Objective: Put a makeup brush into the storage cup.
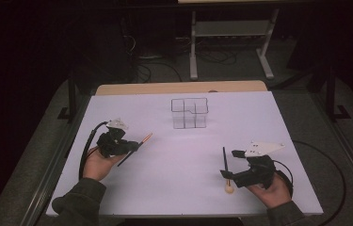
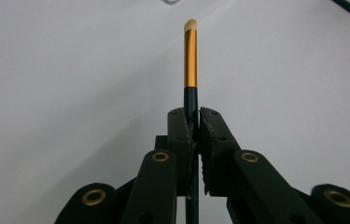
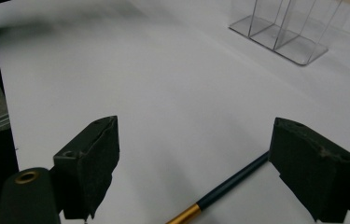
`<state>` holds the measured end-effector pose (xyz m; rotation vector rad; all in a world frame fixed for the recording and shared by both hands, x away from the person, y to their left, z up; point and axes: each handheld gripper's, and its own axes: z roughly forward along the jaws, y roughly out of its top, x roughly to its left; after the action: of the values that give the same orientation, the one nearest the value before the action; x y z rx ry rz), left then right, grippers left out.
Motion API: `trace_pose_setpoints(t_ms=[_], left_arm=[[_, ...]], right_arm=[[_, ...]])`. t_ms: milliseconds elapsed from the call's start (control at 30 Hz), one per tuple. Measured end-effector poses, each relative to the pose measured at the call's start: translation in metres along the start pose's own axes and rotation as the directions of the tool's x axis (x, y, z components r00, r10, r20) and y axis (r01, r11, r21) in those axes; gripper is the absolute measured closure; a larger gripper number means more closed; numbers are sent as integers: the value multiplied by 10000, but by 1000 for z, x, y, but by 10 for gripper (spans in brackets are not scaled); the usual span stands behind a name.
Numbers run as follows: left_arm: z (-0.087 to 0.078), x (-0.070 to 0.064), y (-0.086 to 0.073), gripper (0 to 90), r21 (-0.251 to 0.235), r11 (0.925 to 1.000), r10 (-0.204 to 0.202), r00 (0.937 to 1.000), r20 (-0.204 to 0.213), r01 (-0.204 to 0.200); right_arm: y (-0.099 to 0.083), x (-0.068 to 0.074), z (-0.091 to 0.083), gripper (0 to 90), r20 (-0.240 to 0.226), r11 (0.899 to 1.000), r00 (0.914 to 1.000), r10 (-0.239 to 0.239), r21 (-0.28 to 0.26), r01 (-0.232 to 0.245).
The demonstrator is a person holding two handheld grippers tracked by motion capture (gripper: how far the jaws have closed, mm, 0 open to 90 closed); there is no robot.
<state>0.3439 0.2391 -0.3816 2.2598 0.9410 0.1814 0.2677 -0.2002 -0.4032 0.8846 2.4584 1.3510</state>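
My left gripper (image 1: 135,146) is at the table's left, shut on the black handle of a makeup brush (image 1: 146,138). In the left gripper view the jaws (image 2: 195,115) pinch that handle, and its gold ferrule (image 2: 190,58) and cream tip point away. A second brush (image 1: 224,162) lies on the white table at the right, its round pale head (image 1: 229,189) toward the near edge. My right gripper (image 1: 230,165) stands open around it. In the right gripper view the wide-apart jaws (image 3: 193,133) straddle its dark handle (image 3: 235,178). A clear compartmented organizer (image 1: 189,113) (image 3: 280,32) stands at the far middle.
The white tabletop (image 1: 179,188) ends in a wooden strip (image 1: 179,87) at the back. Dark floor with cables and a metal frame (image 1: 230,33) lies beyond. A black cable (image 1: 336,174) loops off the table's right side.
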Motion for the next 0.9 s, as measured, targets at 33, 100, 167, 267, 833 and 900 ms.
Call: trace_pose_setpoints(t_ms=[33, 100, 167, 267, 833, 900], left_arm=[[-1, -1, 0, 833, -50, 10000, 7, 10000, 41, -7], [-2, -3, 0, 834, -97, 9999, 108, 9999, 120, -107], [-3, -6, 0, 833, -162, 9998, 131, 9997, 193, -128], [-5, -9, 0, 834, -243, 9993, 291, 9990, 346, -282], [-11, -39, 1, 833, -779, 9932, 950, 9887, 1162, -862], [-11, -43, 2, 833, -818, 9918, 1079, 9864, 1240, -982]], right_arm=[[1, 0, 0, 154, -28, 10000, 10000, -4, -24, 3], [2, 1, 1, 155, -46, 10000, 10000, 4, -71, -5], [4, 1, 1, 154, -116, 10000, 9999, 83, -27, -84], [7, 1, 3, 154, -157, 10000, 9999, 18, 8, -18], [31, 11, 20, 150, -647, 9995, 9974, -308, 49, 312], [33, 12, 22, 149, -710, 9995, 9970, -297, 65, 302]])
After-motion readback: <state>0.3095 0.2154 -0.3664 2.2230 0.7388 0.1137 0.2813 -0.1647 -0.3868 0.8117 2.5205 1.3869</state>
